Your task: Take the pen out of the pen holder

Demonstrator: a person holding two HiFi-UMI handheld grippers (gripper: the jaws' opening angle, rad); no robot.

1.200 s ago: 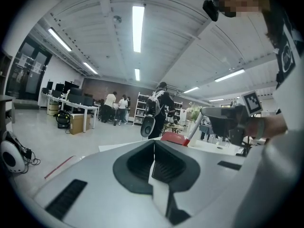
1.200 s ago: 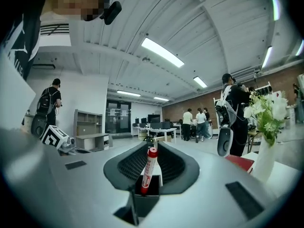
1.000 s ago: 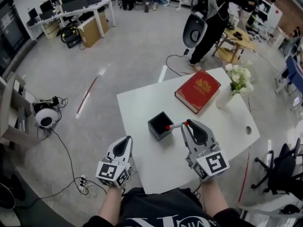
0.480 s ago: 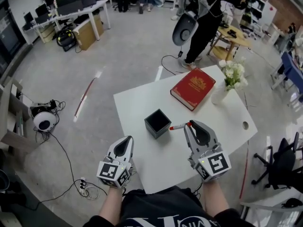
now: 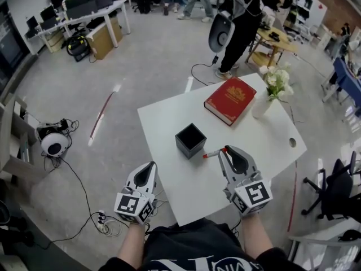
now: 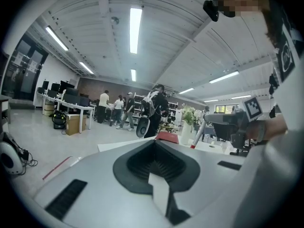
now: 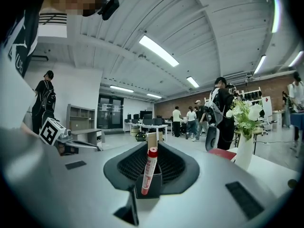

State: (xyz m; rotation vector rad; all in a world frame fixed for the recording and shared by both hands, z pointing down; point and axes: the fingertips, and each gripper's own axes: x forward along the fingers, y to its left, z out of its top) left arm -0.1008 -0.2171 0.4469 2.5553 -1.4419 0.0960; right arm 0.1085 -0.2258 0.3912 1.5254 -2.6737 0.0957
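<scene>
Left gripper [image 5: 150, 167]: jaws are seen together, nothing held, positioned off the near-left edge of the white table [image 5: 163, 127]. Right gripper [image 5: 225, 150]: clamped on the red-capped pen [image 5: 212, 153], which is held outside the black pen holder [image 5: 190, 140], just right of it. Beyond are placed a red book [image 5: 233, 100] and a vase of flowers [image 5: 269, 92].

1. The pen holder [image 5: 190, 140] is a small black square box with an open top and a dark inside. It stands upright, near the red book [image 5: 233, 100], off that book's near left side and apart from it.
2. The pen [image 5: 213, 152] has a white barrel with red at both ends. It is outside the holder, farther from the red book than the holder is. The right gripper [image 5: 225, 149] clamps it crosswise at its tips, with one red end pointing towards the holder.
</scene>
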